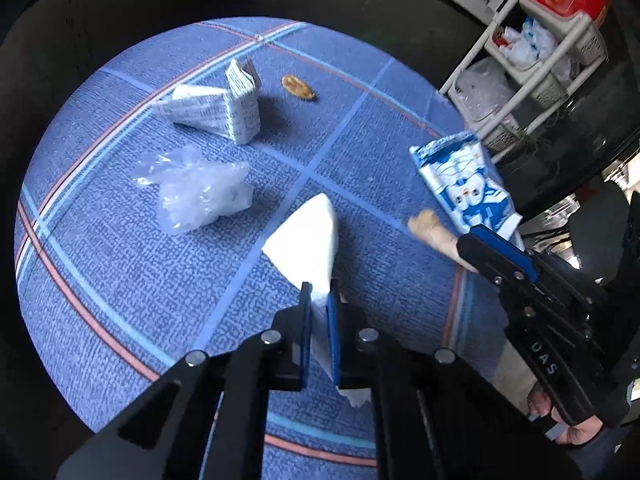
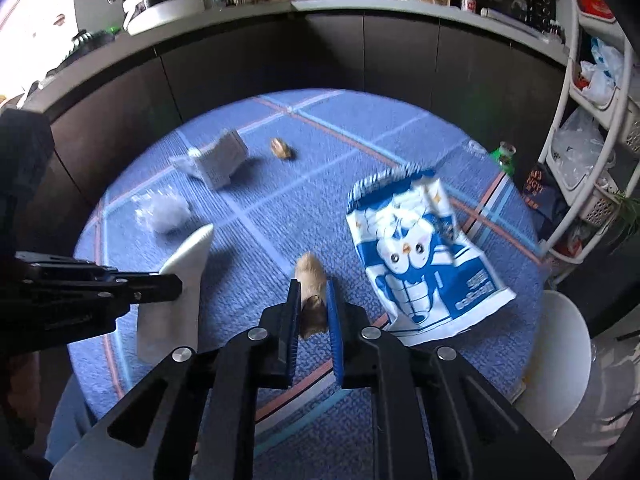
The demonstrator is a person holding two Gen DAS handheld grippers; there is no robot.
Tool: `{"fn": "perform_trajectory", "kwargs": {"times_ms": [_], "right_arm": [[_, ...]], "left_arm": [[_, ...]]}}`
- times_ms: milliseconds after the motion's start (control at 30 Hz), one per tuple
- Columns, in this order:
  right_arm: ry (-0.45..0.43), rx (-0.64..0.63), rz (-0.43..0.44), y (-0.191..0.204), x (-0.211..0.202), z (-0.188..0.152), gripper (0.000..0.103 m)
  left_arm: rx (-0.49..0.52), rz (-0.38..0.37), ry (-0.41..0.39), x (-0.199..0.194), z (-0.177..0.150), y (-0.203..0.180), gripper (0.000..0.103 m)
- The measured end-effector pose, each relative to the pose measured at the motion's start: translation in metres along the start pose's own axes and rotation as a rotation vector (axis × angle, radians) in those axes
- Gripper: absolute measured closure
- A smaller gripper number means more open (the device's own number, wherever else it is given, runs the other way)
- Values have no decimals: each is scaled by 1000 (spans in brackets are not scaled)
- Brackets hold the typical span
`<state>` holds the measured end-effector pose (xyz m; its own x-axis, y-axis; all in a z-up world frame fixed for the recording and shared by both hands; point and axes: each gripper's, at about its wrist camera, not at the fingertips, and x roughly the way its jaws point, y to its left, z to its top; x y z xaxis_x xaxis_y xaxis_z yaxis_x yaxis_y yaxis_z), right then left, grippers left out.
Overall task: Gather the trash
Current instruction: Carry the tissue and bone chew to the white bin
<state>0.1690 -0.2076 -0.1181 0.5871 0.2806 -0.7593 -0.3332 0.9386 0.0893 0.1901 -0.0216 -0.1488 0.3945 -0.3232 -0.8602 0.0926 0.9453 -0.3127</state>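
On the round table with a blue plaid cloth (image 1: 120, 260) my left gripper (image 1: 320, 292) is shut on a white paper napkin (image 1: 308, 236), which sticks up past its fingertips. In the right wrist view that left gripper (image 2: 172, 282) comes in from the left with the napkin (image 2: 184, 272). My right gripper (image 2: 314, 296) is shut on a tan scrap (image 2: 311, 280); the left wrist view has it (image 1: 468, 244) at the right, scrap (image 1: 430, 232) poking out. A blue-and-white snack bag (image 2: 424, 264) (image 1: 464, 184) lies just right of it.
Crumpled clear plastic (image 1: 200, 192), folded printed paper (image 1: 224, 108) and a brown shell (image 1: 298, 87) lie on the cloth's far side. A white shelf rack (image 2: 592, 160) stands right of the table, a white chair (image 2: 560, 360) near right, dark cabinets (image 2: 320, 52) behind.
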Motion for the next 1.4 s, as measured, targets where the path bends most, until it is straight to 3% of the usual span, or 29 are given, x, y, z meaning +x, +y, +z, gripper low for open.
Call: {"fn": "perform_trajectory", "kwargs": {"times_ms": [367,733,1033,1400], "right_arm": [[-71,40,15,-8,-38,-2,92],[-153,95,-54,-43,-76,-7,93],[-180,203,-172,-118,-105,-30,92],[-111,370,-263,-211,-93,-88,92]], "left_arm": [[27,-17,-115,-61,2,-15,95],[133,-73,-133,-72,7,-71,95],[267,-180,-99,-49,27,-158,95],[403,-290,4,21,42,-267,95]]}}
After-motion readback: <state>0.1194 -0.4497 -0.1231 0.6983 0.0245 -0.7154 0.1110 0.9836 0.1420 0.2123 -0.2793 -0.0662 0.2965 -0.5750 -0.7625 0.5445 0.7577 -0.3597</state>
